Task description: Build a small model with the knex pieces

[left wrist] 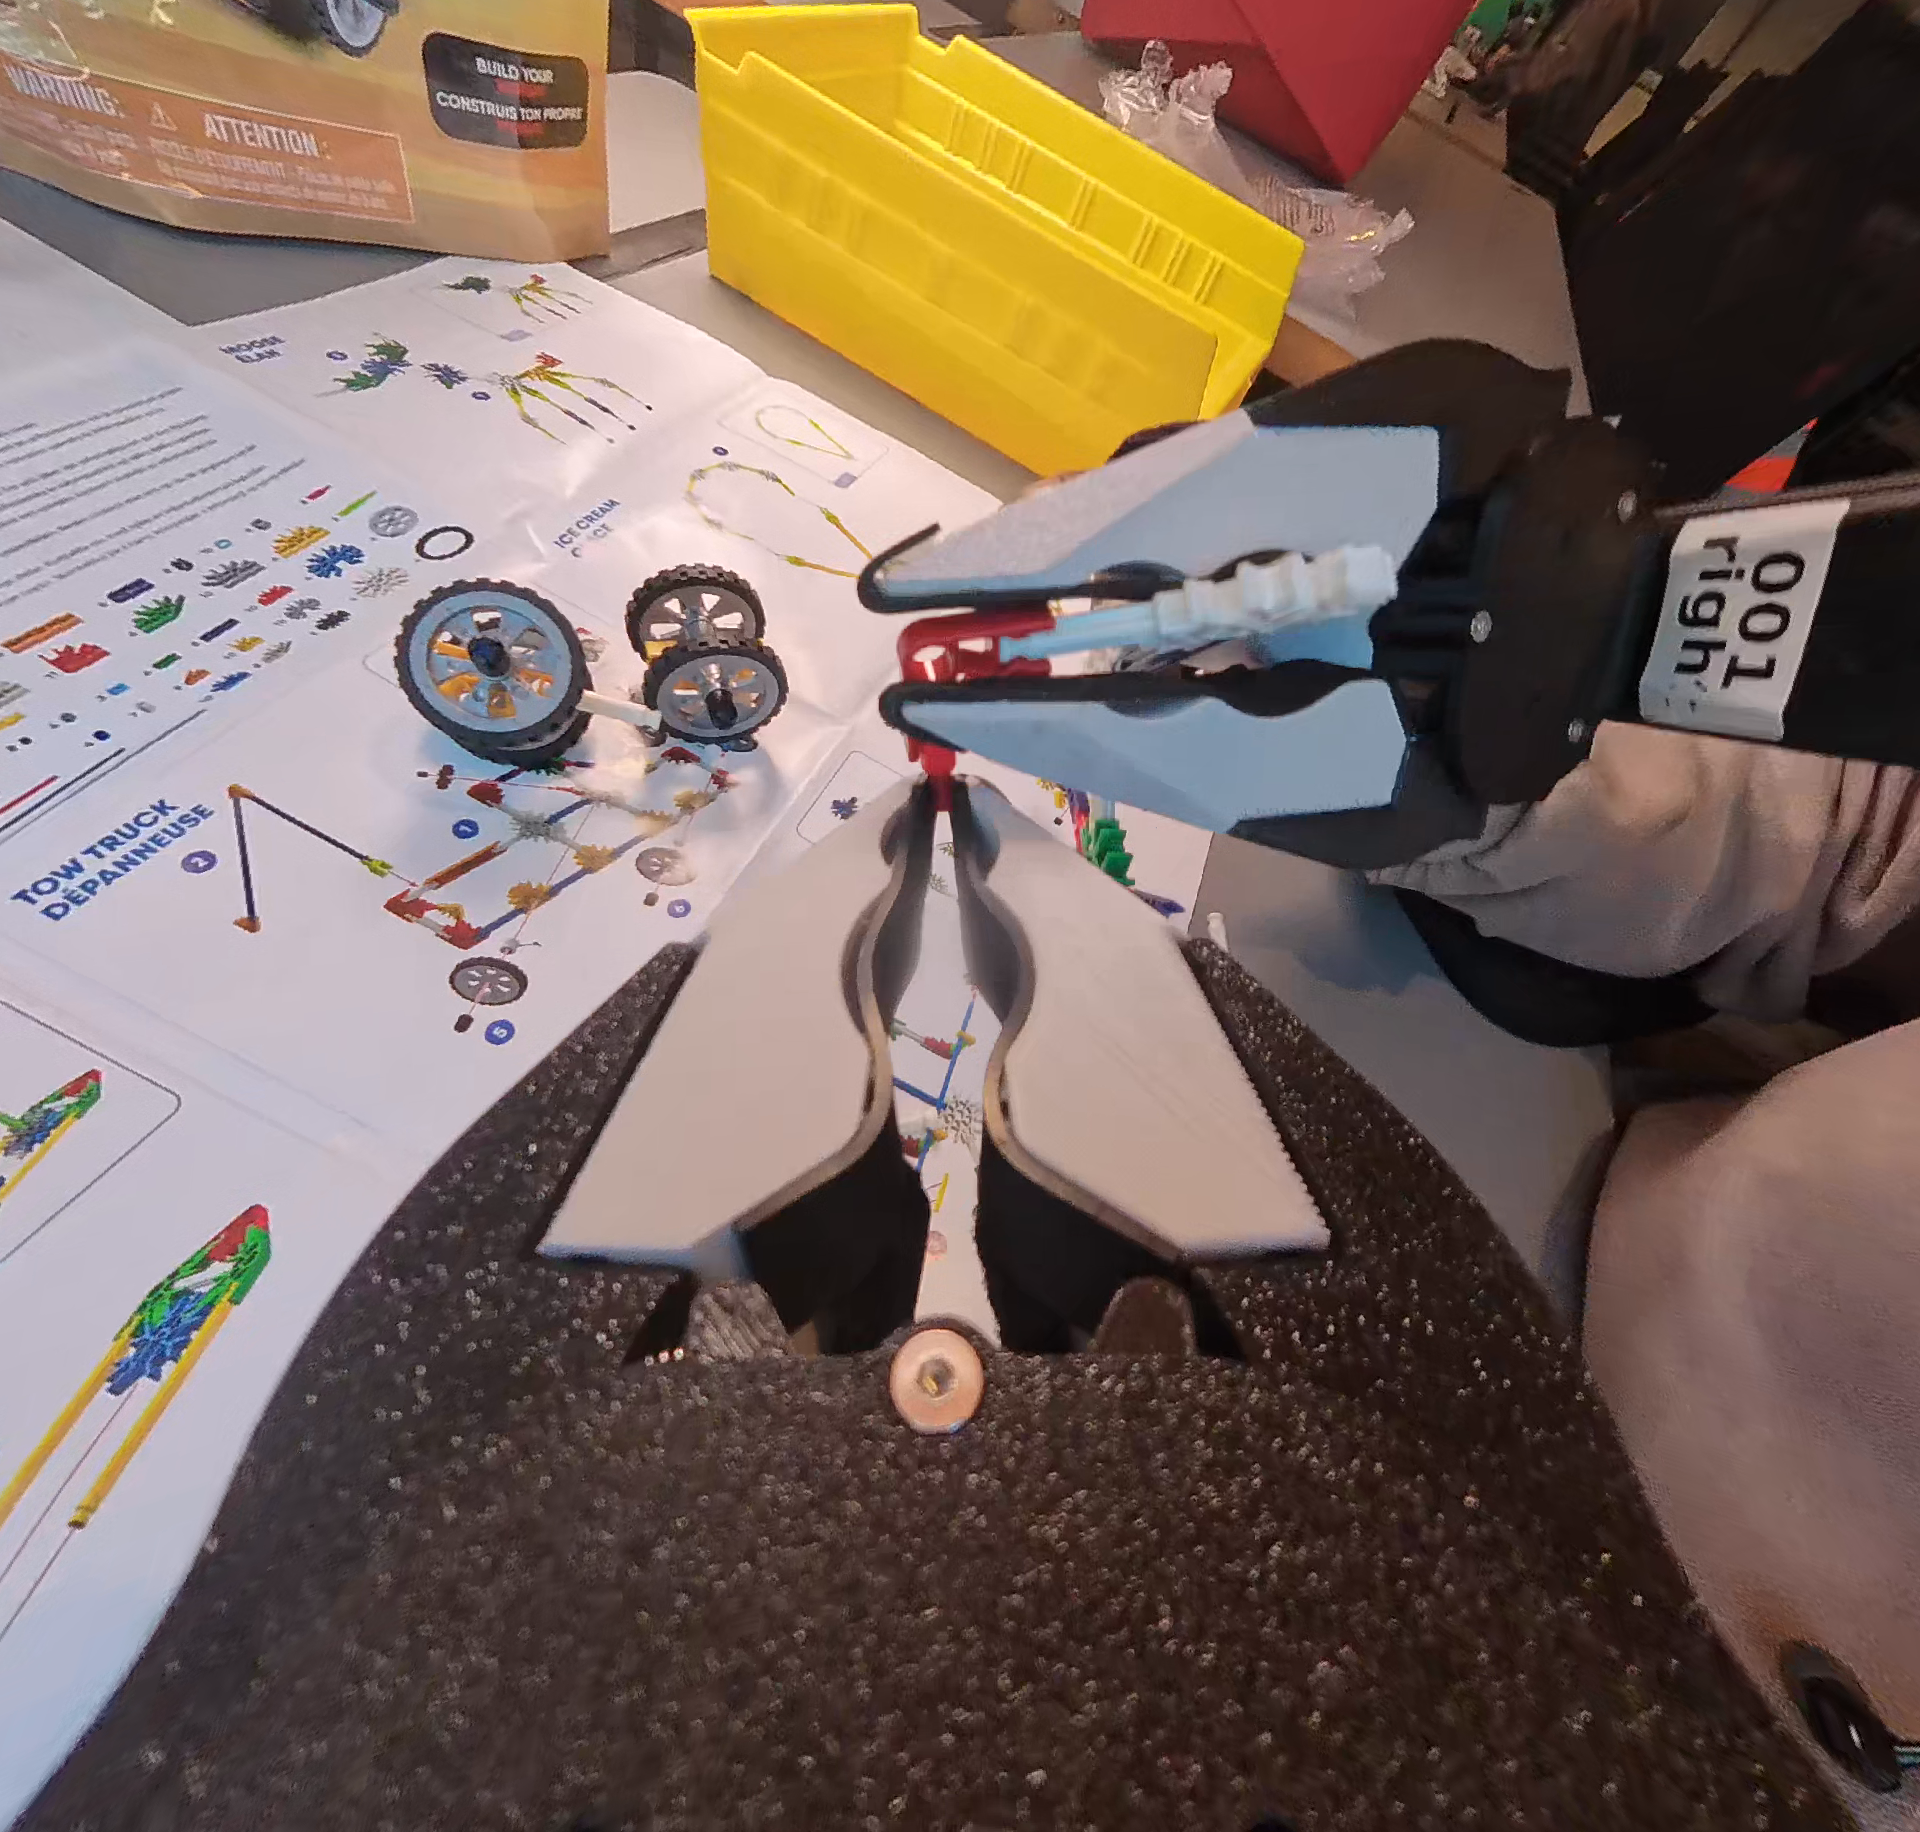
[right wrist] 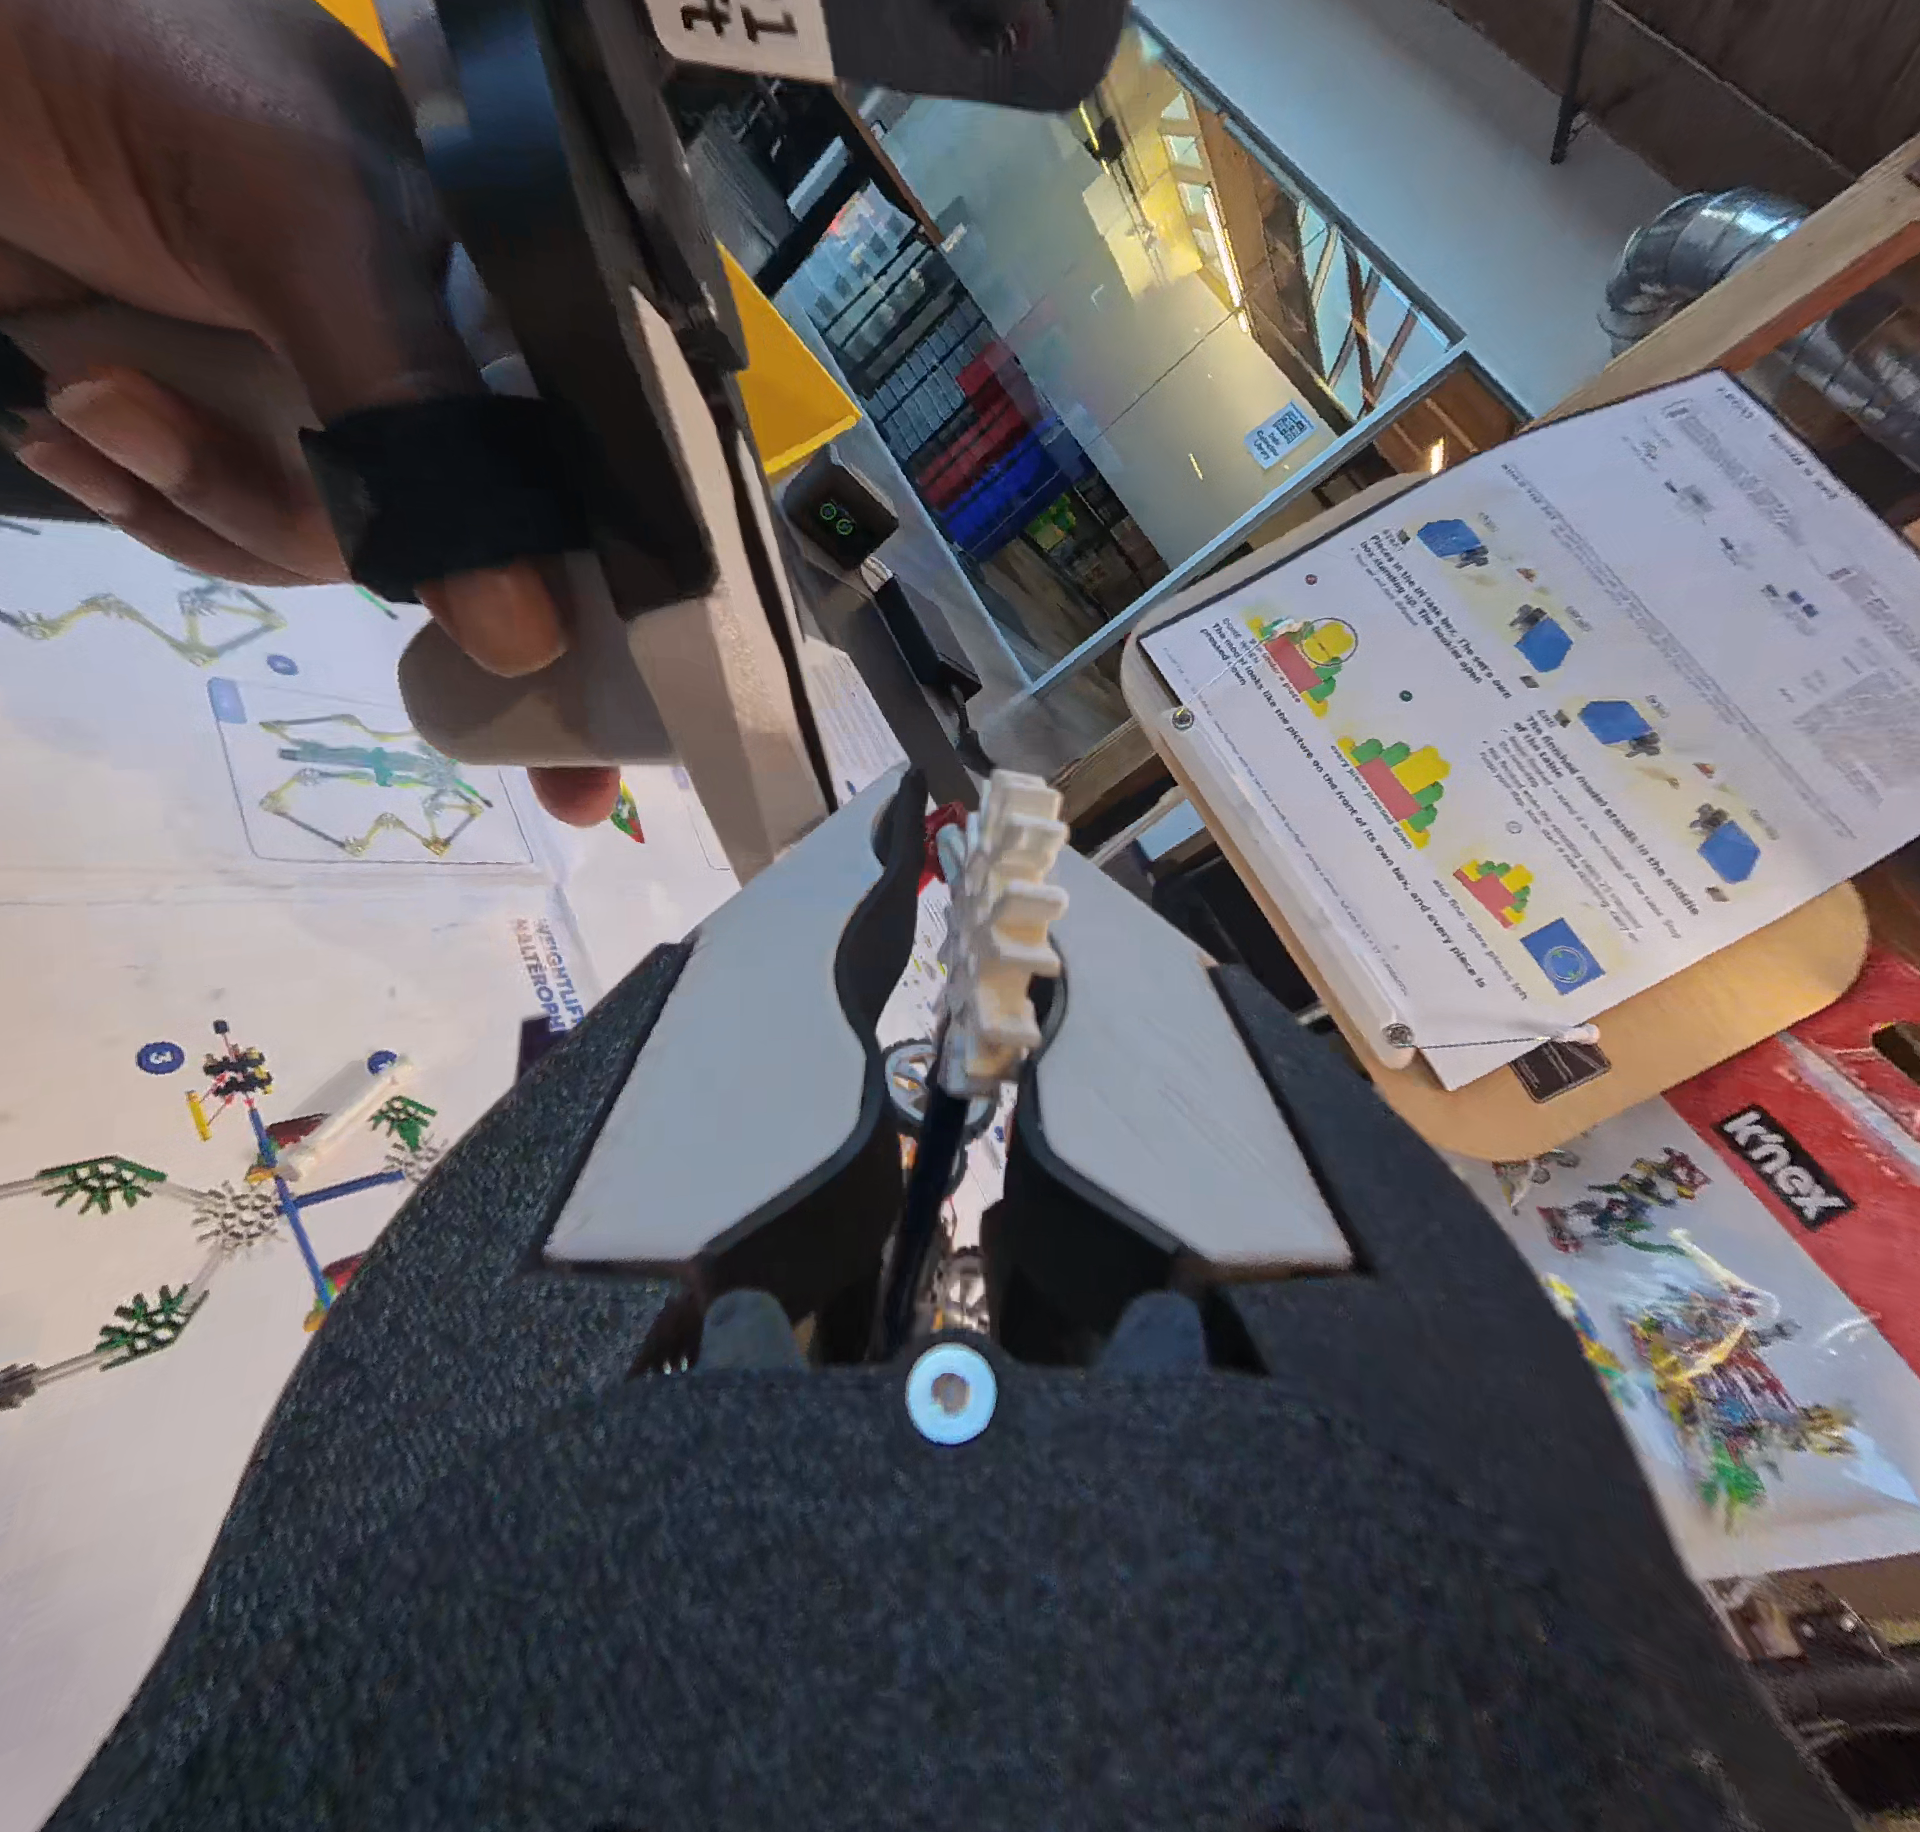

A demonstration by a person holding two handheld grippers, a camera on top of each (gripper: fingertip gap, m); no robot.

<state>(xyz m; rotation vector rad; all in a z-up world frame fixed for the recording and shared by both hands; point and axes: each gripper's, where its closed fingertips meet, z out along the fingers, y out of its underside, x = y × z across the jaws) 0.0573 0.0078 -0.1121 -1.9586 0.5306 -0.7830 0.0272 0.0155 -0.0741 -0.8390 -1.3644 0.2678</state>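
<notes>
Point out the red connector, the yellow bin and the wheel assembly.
red connector [left wrist: 961, 644]: left wrist view, on its red body.
yellow bin [left wrist: 935, 255]: left wrist view, on its near side wall.
wheel assembly [left wrist: 488, 665]: left wrist view, on the largest wheel's hub.

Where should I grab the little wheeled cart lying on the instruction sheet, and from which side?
Probably the white rod linking the big wheel to the two small wheels. Come from straight above, fingers straddling the rod in the gap between wheels. The wheels are round and can turn, so they look poor to pinch. Both grippers are busy now, the left gripper and right gripper shut on the red piece.
</notes>
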